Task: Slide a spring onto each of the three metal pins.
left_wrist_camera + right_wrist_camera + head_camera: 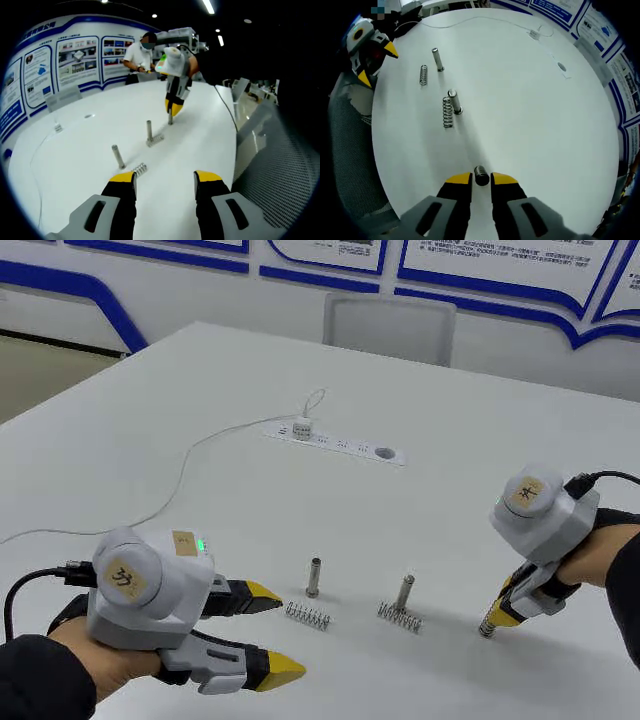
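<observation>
on the worktop [420,510] the left tool [285,632] hangs released, left of the middle pin [404,591]. right of it the right tool [497,618] is clenched on an upright spring [481,176]. middle pin and left pin [314,577] stand bare, loose springs [399,617] beside them. two remain, i think.

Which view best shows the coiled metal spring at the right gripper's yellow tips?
The right gripper view: the coiled metal spring sits end-on between the right gripper's jaws, large and central. The head view shows it small, upright under the tips; the left gripper view, distant and blurred.
</observation>
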The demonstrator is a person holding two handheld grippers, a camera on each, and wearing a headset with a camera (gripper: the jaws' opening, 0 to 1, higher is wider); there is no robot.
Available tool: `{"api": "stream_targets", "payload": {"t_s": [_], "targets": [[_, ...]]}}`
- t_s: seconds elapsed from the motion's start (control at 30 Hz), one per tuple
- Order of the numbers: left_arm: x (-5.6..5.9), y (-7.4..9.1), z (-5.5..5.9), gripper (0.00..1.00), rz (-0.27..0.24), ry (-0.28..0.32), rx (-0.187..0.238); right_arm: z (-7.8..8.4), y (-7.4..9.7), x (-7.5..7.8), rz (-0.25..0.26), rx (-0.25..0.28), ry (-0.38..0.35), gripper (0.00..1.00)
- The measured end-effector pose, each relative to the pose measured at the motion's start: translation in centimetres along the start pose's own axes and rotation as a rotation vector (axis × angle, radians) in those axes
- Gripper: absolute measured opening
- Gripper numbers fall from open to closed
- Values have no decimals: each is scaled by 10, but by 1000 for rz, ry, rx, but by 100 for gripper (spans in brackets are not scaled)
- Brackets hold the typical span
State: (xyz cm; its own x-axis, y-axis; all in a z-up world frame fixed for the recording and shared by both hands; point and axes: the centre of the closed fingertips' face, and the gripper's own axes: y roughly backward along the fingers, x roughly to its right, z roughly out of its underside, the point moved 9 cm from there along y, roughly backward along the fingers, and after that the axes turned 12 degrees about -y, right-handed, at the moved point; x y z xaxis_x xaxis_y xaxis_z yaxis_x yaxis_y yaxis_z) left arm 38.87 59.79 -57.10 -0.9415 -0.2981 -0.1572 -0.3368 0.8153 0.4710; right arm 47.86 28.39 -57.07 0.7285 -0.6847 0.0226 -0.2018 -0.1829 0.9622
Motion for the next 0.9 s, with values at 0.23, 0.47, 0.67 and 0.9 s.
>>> {"api": "stream_targets", "payload": {"t_s": [0.23, 0.47, 0.67, 0.9], "targets": [[1, -1, -1, 47, 5, -6, 5, -3, 19, -4, 28, 30, 28, 20], [2, -1, -2, 47, 10, -13, 7, -18, 36, -19, 55, 90, 94, 21], [2, 0, -2, 47, 13, -17, 4, -32, 25, -36, 3, 141, 118, 21], [1, 0, -2, 46, 9, -13, 3, -40, -3, -51, -52, 138, 136, 20]]}}
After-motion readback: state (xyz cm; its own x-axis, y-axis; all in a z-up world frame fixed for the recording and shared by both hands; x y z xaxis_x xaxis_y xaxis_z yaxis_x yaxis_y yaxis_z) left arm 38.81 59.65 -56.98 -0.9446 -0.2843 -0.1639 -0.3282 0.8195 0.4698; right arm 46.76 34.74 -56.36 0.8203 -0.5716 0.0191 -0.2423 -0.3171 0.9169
